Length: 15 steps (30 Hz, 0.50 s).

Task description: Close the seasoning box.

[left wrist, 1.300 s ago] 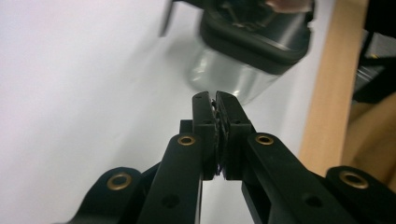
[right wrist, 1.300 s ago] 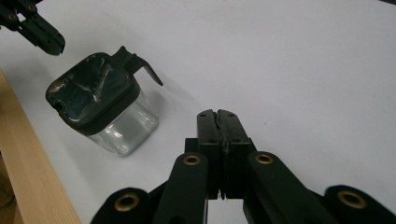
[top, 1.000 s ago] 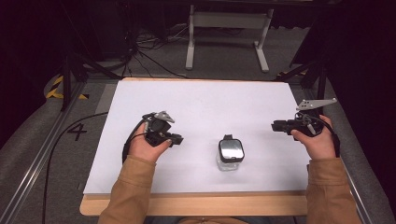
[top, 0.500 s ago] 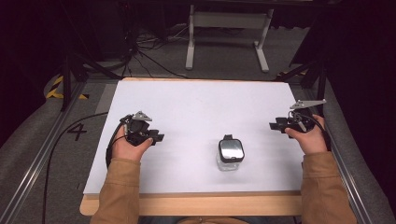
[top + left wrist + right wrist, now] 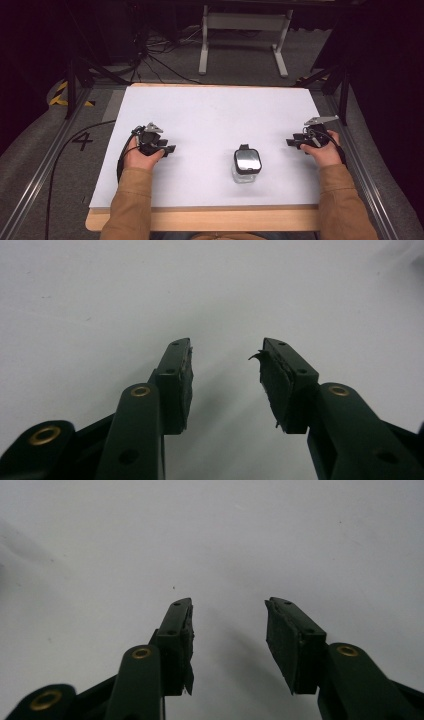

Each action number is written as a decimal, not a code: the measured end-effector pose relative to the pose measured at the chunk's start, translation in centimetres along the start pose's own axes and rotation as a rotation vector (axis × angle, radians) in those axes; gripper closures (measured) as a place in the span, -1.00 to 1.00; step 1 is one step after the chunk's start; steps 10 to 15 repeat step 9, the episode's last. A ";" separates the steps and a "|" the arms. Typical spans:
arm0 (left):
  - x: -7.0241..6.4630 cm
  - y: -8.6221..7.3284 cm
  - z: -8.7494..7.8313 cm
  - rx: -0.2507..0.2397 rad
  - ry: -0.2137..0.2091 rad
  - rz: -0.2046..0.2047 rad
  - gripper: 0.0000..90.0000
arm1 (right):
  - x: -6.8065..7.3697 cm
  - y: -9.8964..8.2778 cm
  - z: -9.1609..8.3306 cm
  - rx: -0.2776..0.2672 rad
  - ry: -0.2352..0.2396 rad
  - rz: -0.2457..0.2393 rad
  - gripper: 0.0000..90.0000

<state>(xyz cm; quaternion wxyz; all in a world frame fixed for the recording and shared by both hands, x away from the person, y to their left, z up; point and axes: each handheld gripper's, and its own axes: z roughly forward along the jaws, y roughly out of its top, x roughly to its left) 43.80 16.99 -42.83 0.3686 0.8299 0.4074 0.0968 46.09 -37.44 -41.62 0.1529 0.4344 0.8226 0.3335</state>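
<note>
Near the front edge of the white table top (image 5: 215, 107), a bit right of centre, stands the small clear jar (image 5: 246, 165) with its black lid, upright, nothing touching it. It sits between my two tongs. My left gripper (image 5: 159, 146) rests at the left, jaws pointing right toward the jar; my right gripper (image 5: 295, 142) rests by the right edge, jaws pointing left toward it. The right one looks a little nearer to the jar, the left farther off, both well apart from it.

Left gripper (image 5: 225, 377) in its own view: jaws spread, bare white surface between them. Right gripper (image 5: 229, 637) in its own view: also spread, holding nothing, plain white surface ahead.

The jar is upright, so its long axis runs vertical and the lid faces the high camera. My read: nothing grasped yet, and either hand must travel inward. The right has the shorter path, coming in sideways at the glass body below the lid.
</note>
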 end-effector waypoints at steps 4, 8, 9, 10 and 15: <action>-0.3 0.1 0.3 0.024 0.014 0.019 0.21 | 0.1 -0.4 0.5 0.002 0.002 -0.010 0.19; -0.9 0.5 0.0 -0.012 -0.007 0.017 0.15 | 0.4 -0.1 0.4 -0.028 0.014 -0.014 0.15; -1.0 0.7 -0.1 -0.021 -0.019 0.026 0.15 | 0.4 -0.1 0.4 -0.028 0.014 -0.014 0.15; -1.0 0.7 -0.1 -0.021 -0.019 0.026 0.15 | 0.4 -0.1 0.4 -0.028 0.014 -0.014 0.15; -1.0 0.7 -0.1 -0.021 -0.019 0.026 0.15 | 0.4 -0.1 0.4 -0.028 0.014 -0.014 0.15</action>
